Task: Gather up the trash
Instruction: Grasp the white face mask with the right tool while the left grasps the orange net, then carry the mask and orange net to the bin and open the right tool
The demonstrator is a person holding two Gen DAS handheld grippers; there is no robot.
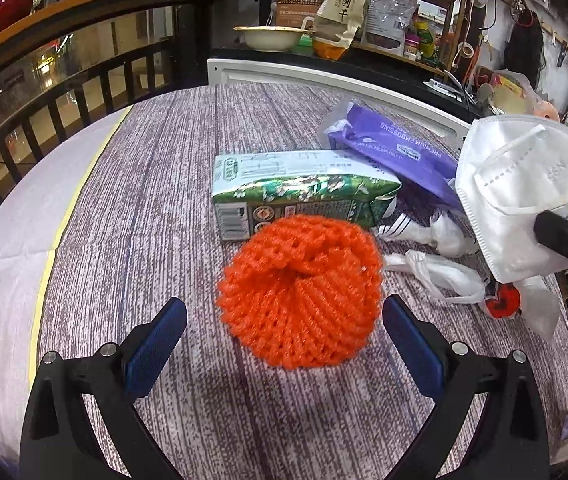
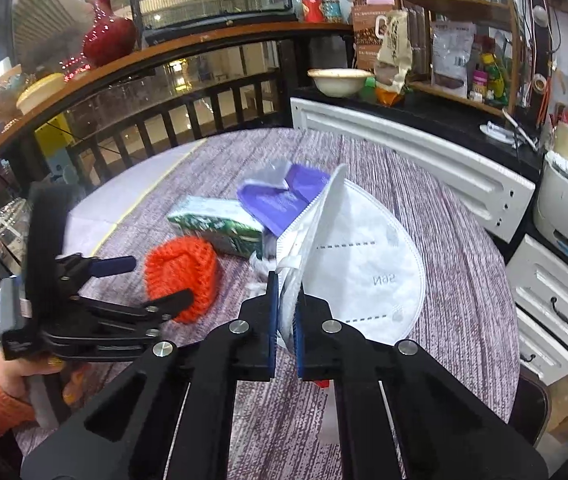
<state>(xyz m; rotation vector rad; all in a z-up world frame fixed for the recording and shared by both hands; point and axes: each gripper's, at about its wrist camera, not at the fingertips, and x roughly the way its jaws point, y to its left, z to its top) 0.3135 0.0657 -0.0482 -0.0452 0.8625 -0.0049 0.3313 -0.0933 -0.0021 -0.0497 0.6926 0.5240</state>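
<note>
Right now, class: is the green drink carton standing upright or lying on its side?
Lying on its side. The green drink carton rests lengthwise on the table, behind the orange foam net.

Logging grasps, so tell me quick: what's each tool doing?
Left tool: open, straddling the orange foam net.
Right tool: closed on the white face mask.

Both tongs, left tongs (image 1: 284,320) and right tongs (image 2: 285,320), are matte black angular frames with silver round screws and ribbed blue fingers (image 1: 155,344). The person's hand (image 2: 35,372) shows an orange knit sleeve.

Purple packet (image 2: 284,200) blurred (mask (image 2: 360,264) overlaps)
</note>
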